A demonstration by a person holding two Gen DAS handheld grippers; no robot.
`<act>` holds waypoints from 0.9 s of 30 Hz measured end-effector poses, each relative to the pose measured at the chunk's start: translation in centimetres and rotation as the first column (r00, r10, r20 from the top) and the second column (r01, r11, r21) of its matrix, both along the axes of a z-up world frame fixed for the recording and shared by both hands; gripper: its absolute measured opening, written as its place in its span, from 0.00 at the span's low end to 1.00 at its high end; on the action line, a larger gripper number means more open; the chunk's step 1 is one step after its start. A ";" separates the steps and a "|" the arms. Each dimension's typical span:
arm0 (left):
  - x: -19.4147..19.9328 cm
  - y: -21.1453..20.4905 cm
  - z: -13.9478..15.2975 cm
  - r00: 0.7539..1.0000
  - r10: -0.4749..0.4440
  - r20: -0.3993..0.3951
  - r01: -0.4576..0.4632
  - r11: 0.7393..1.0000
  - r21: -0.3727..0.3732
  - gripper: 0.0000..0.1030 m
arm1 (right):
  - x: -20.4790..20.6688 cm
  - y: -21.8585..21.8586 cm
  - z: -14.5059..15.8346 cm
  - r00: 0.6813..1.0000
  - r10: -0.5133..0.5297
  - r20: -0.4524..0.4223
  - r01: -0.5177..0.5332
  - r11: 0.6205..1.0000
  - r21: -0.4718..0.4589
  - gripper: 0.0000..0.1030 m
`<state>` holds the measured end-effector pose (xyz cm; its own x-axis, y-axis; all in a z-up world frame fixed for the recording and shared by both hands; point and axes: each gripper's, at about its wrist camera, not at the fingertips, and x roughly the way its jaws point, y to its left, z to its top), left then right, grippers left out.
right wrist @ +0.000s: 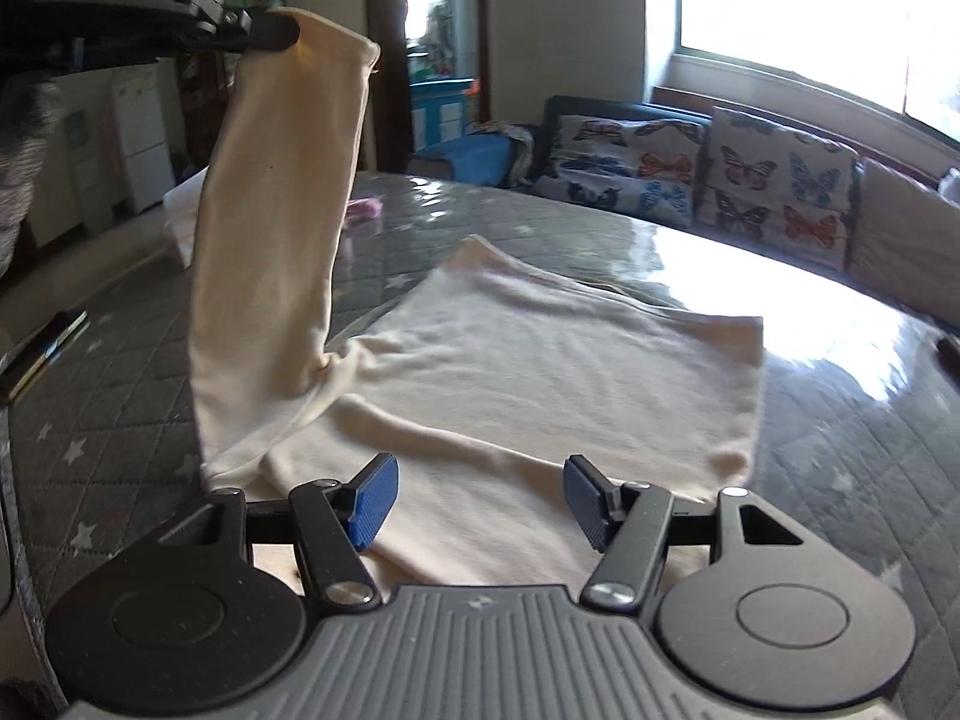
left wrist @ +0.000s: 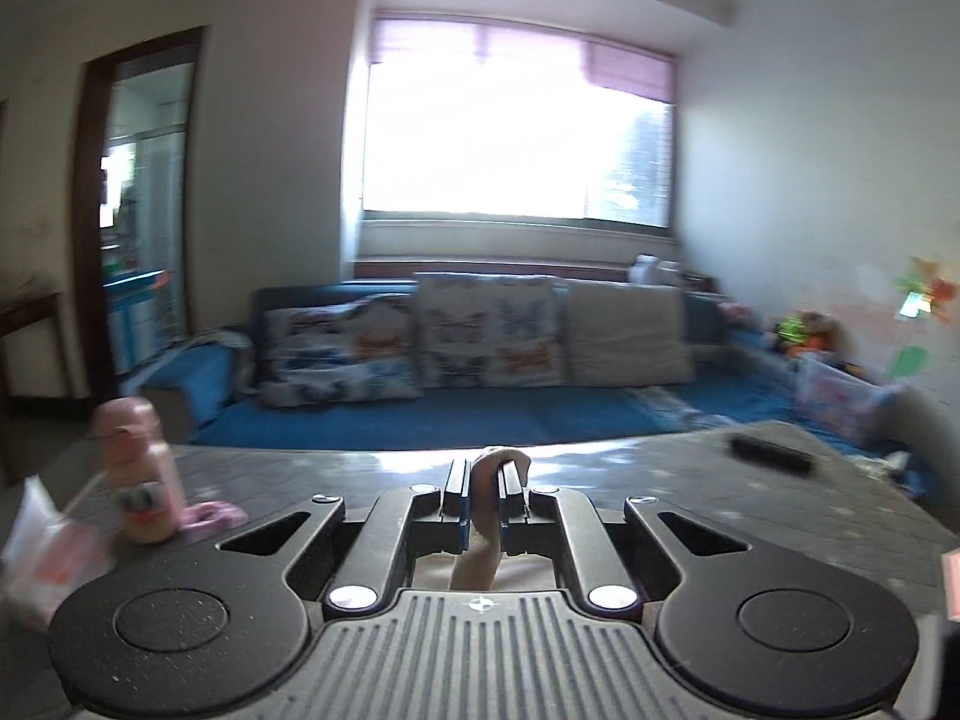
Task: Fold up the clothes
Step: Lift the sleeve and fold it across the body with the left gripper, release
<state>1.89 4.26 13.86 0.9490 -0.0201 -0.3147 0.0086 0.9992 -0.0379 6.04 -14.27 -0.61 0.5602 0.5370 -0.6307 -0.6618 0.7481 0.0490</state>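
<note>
A cream long-sleeved garment (right wrist: 540, 360) lies flat on the grey quilted table (right wrist: 120, 390). My left gripper (left wrist: 483, 480) is shut on the cuff of its sleeve (left wrist: 480, 540). In the right wrist view the left gripper (right wrist: 264, 33) holds that sleeve (right wrist: 270, 240) lifted high above the table at the upper left, and the sleeve hangs down to the garment's body. My right gripper (right wrist: 477, 498) is open and empty, low over the garment's near edge.
A pink bottle (left wrist: 144, 474) and a pink cloth (left wrist: 210, 516) stand on the table's left. A dark remote (left wrist: 771, 450) lies at the far right. A dark flat object (right wrist: 42, 348) lies at the left. A blue sofa (left wrist: 480, 408) with butterfly cushions is behind the table.
</note>
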 end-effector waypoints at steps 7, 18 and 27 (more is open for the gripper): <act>1.5 -5.5 -2.8 0.975 -0.197 -0.103 0.198 0.980 0.001 0.13 | 0.4 -3.0 -0.4 0.997 -0.065 -0.046 0.067 0.997 0.041 0.61; -0.3 -2.2 -7.6 0.956 -0.169 -0.240 0.198 0.975 0.102 0.43 | 0.0 -4.9 -2.3 0.989 -0.086 -0.120 0.093 0.994 0.052 0.61; -3.5 1.7 -14.0 0.918 -0.064 -0.392 0.166 0.958 0.233 0.45 | 1.1 -5.9 -2.5 0.980 -0.126 -0.153 0.141 0.986 0.090 0.59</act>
